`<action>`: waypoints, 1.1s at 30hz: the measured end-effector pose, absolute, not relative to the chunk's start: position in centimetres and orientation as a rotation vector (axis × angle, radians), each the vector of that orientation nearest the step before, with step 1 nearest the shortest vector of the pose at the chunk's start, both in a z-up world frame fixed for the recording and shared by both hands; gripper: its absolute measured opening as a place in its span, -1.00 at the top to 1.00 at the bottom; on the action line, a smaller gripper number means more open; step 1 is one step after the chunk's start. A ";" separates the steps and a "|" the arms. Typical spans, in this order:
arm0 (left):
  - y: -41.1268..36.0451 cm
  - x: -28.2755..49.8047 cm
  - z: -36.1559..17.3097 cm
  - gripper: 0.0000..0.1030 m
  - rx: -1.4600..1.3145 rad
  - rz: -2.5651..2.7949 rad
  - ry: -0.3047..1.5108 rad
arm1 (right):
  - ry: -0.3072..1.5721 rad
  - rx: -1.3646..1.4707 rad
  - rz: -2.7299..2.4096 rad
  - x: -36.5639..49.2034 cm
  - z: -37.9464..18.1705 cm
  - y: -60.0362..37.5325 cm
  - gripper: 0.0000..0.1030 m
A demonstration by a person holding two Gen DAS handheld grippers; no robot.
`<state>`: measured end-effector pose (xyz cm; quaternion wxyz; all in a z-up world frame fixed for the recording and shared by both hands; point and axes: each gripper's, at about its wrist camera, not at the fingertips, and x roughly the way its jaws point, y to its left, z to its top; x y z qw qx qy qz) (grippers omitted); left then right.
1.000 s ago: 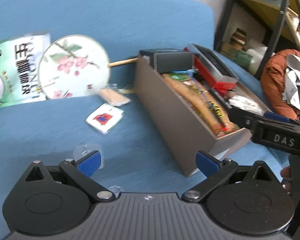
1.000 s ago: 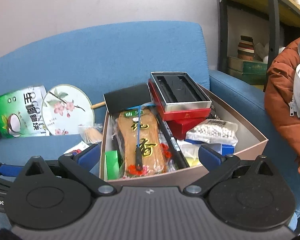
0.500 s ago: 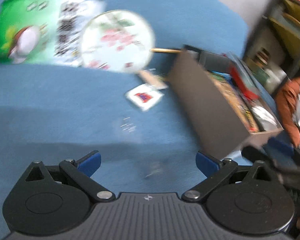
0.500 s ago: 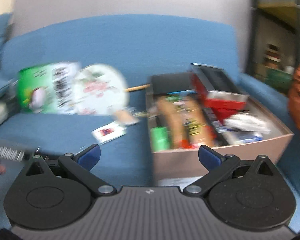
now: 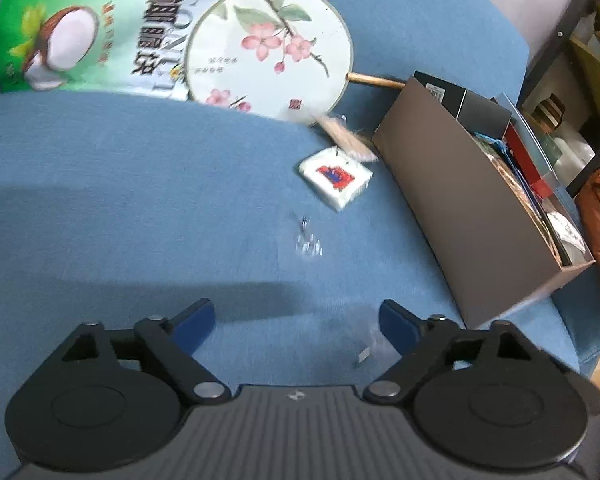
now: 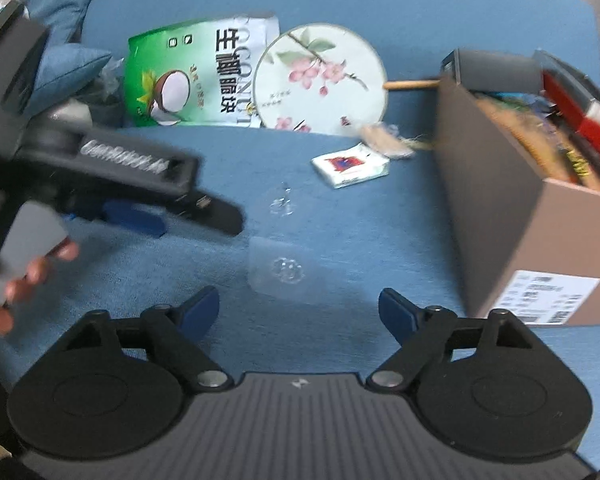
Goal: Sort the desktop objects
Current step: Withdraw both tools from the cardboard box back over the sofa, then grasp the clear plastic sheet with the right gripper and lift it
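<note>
A grey-brown cardboard box (image 6: pixel 496 184) stands on the blue sofa seat (image 5: pixel 120 208), crammed with a black box, a red case, printed packets and a white pouch. Left of the box lie a white tissue packet (image 6: pixel 350 165) and a bundle of toothpicks (image 6: pixel 384 142), with a round flowered fan (image 6: pixel 320 80) and a green coconut snack bag (image 6: pixel 192 76) leaning on the backrest beyond. A small clear plastic bag (image 6: pixel 285 269) lies left of the box, just ahead of the right gripper (image 6: pixel 299 312), while the left gripper (image 5: pixel 296 322) hovers over bare seat; both grippers' jaws are closing from wide with nothing between them.
</note>
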<state>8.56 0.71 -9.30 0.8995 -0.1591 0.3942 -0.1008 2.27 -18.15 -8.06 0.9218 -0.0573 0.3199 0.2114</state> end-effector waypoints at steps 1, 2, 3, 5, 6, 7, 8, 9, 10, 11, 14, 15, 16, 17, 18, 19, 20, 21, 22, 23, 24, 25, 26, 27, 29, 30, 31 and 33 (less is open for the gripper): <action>0.6 9.4 -9.4 -0.55 -0.323 -0.219 0.815 | 0.655 -0.111 0.435 2.5 -8.3 -17.9 -0.64; 0.5 10.1 -9.5 -0.43 -0.316 -0.230 0.815 | 0.656 -0.106 0.436 2.7 -8.5 -17.8 -0.63; 0.4 10.9 -9.7 -0.33 -0.309 -0.235 0.814 | 0.657 -0.101 0.434 2.9 -8.6 -17.7 -0.59; 0.1 12.0 -10.0 -0.32 -0.290 -0.229 0.801 | 0.659 -0.093 0.432 3.3 -8.9 -17.5 -0.55; -0.1 12.5 -10.1 -0.32 -0.277 -0.231 0.790 | 0.659 -0.091 0.431 3.4 -9.0 -17.5 -0.54; -0.4 12.9 -10.1 -0.32 -0.259 -0.234 0.783 | 0.661 -0.090 0.431 3.6 -9.2 -17.4 -0.54; -0.7 13.3 -10.2 -0.32 -0.241 -0.238 0.778 | 0.664 -0.089 0.431 3.8 -9.4 -17.4 -0.53; -1.0 13.7 -10.3 -0.32 -0.227 -0.239 0.772 | 0.665 -0.088 0.429 3.9 -9.5 -17.4 -0.53; -1.3 14.0 -10.4 -0.32 -0.211 -0.241 0.765 | 0.659 -0.086 0.429 4.1 -9.6 -17.4 -0.53; -1.5 14.3 -10.5 -0.32 -0.198 -0.243 0.759 | 0.651 -0.084 0.430 4.3 -9.7 -17.3 -0.53; -1.9 15.0 -10.8 -0.31 -0.180 -0.258 0.732 | 0.636 -0.079 0.433 4.6 -9.8 -17.3 -0.46; -2.0 15.2 -10.9 -0.22 -0.169 -0.260 0.723 | 0.631 -0.078 0.434 4.7 -9.8 -17.3 -0.45; -2.2 15.2 -11.0 -0.13 -0.153 -0.259 0.714 | 0.627 -0.077 0.434 4.8 -9.9 -17.4 -0.44; -2.4 15.2 -11.0 0.04 -0.135 -0.259 0.705 | 0.621 -0.075 0.433 4.8 -9.9 -17.4 -0.40; -2.5 15.2 -11.1 0.28 -0.120 -0.260 0.696 | 0.614 -0.075 0.433 4.9 -10.0 -17.4 -0.34; -2.5 15.2 -11.2 0.40 -0.115 -0.259 0.690 | 0.611 -0.076 0.431 4.9 -10.0 -17.4 -0.32; -2.4 15.1 -11.4 0.59 -0.118 -0.256 0.688 | 0.609 -0.075 0.431 5.0 -10.0 -17.3 -0.20; -2.4 15.1 -11.5 0.60 -0.122 -0.252 0.685 | 0.606 -0.075 0.433 5.0 -9.9 -17.3 -0.10; -2.3 15.0 -11.5 0.61 -0.127 -0.252 0.681 | 0.603 -0.076 0.434 5.0 -9.9 -17.2 -0.07; -2.3 14.9 -11.5 0.63 -0.129 -0.253 0.679 | 0.602 -0.076 0.434 5.0 -9.9 -17.2 -0.02; -2.4 14.9 -11.5 0.69 -0.127 -0.255 0.678 | 0.600 -0.076 0.433 5.0 -10.0 -17.2 0.09; -2.5 14.8 -11.4 0.72 -0.125 -0.259 0.678 | 0.598 -0.075 0.433 5.0 -10.0 -17.2 0.19; -2.5 14.6 -11.4 0.81 -0.127 -0.264 0.678 | 0.595 -0.072 0.433 4.9 -10.0 -17.2 0.37; -2.5 14.6 -11.3 1.00 -0.135 -0.275 0.683 | 0.595 -0.069 0.430 4.9 -9.9 -17.3 0.45; -2.4 14.3 -11.3 1.00 -0.164 -0.293 0.697 | 0.595 -0.062 0.425 4.8 -9.9 -17.4 0.59; -2.4 14.1 -11.2 1.00 -0.175 -0.297 0.699 | 0.595 -0.059 0.424 4.8 -9.9 -17.5 0.69; -2.3 13.8 -11.1 1.00 -0.186 -0.303 0.701 | 0.595 -0.055 0.423 4.7 -9.9 -17.6 0.72; -2.0 13.3 -10.9 1.00 -0.224 -0.320 0.710 | 0.596 -0.038 0.424 4.6 -9.8 -18.0 0.72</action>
